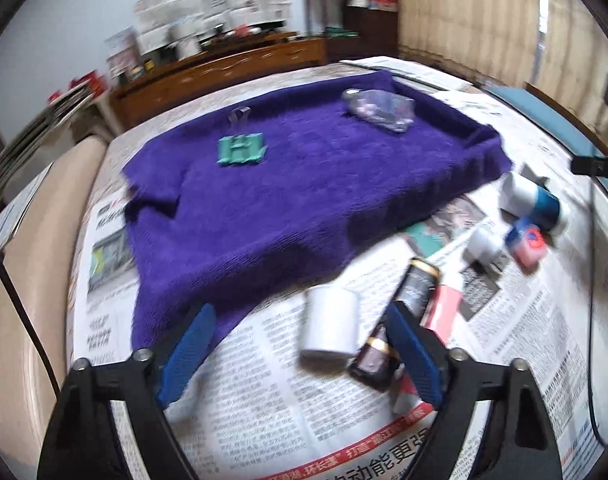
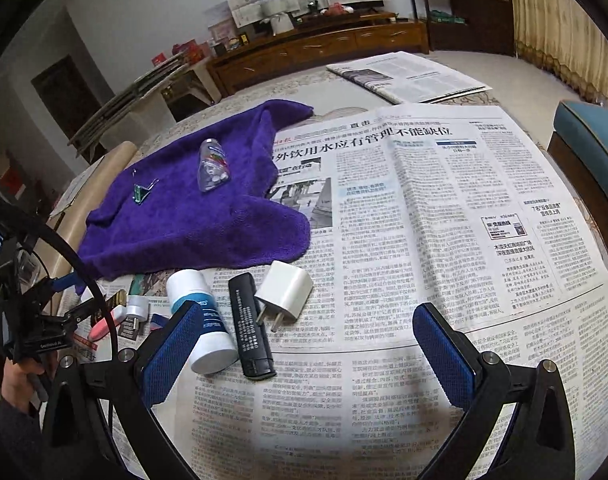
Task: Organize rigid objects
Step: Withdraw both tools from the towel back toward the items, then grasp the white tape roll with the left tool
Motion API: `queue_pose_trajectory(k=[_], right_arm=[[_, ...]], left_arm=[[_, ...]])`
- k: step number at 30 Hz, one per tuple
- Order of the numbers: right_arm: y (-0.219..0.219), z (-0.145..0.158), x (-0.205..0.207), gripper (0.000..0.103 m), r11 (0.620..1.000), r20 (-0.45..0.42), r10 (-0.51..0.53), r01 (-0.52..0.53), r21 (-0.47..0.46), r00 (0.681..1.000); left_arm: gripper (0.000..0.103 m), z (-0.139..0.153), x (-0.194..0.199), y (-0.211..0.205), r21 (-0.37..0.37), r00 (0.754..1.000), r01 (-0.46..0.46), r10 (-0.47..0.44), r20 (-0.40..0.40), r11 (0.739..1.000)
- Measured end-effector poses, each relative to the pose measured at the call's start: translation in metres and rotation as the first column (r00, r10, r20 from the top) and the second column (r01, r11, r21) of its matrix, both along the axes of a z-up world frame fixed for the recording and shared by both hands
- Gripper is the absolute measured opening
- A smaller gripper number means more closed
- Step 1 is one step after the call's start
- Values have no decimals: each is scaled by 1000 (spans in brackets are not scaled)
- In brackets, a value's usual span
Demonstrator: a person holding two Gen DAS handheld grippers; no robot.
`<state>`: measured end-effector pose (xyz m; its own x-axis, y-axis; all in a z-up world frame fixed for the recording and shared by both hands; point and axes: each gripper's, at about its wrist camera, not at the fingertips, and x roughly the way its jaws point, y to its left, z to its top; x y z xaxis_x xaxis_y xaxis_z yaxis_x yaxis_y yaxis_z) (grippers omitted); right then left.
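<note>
In the left wrist view my left gripper (image 1: 300,350) hovers over the newspaper with its jaws apart. A small white jar (image 1: 331,326) lies between them, nearer the right pad (image 1: 413,352), and neither pad presses on it. A dark gold-banded tube (image 1: 417,284) and a pink case (image 1: 443,308) lie beside it. In the right wrist view my right gripper (image 2: 307,356) stands wide open. A white and blue bottle (image 2: 200,320) and a black stick (image 2: 250,328) lie by its left pad (image 2: 172,352), and a white charger plug (image 2: 284,292) just beyond.
A purple towel (image 1: 284,184) carries a green binder clip (image 1: 240,150) and a clear plastic bottle (image 1: 379,110). Newspaper (image 2: 423,220) covers the table. A blue chair (image 2: 591,148) stands at the right edge, a wooden cabinet (image 2: 323,48) behind. A hand (image 2: 16,380) holds the left gripper.
</note>
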<state>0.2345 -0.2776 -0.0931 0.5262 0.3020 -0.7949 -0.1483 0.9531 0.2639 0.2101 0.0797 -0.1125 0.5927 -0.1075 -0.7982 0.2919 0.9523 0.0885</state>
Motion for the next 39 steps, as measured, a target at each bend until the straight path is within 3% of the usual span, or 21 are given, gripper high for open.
queue_pose_trajectory(k=[5,9,12,14,17,23,24,34,39], right_arm=[[2,-2,1,103,1000,4,11,-11,-11,1000],[5,-2,1,103,1000,7,24,-24,-17,1000],[5,-3,0,103,1000,6,27,-27,-13,1000],[5,-3,1,103,1000,4,27,-27,-11,1000],[5,-4,1,103,1000,3,25,-25,-13,1000],[7,-7,2,103,999,-9,30,-30,-12,1000],[8,-7,2,103,999,-9,33,-34,-14,999],[17,-7,-3,103,994,2,89,-88,-61,996],[24,-9,0,100,996,27,52,-50,-77,998]], left_arm=[[60,1,-2,-2,-32,998,61,-61,14,998],[54,2,-3,-2,5,997,75,-75,12,997],[53,-7,-2,2,18,997,72,-71,-34,997],[50,-7,-3,6,-27,996,76,-77,-39,997],[49,-7,-5,2,-13,995,99,-99,-28,995],[34,-7,-10,-6,-16,990,140,-140,-16,990],[28,-7,-9,-6,-16,991,134,-135,-12,991],[28,2,-10,3,-90,998,57,-56,9,994],[28,1,-11,0,-88,998,62,-63,-2,994]])
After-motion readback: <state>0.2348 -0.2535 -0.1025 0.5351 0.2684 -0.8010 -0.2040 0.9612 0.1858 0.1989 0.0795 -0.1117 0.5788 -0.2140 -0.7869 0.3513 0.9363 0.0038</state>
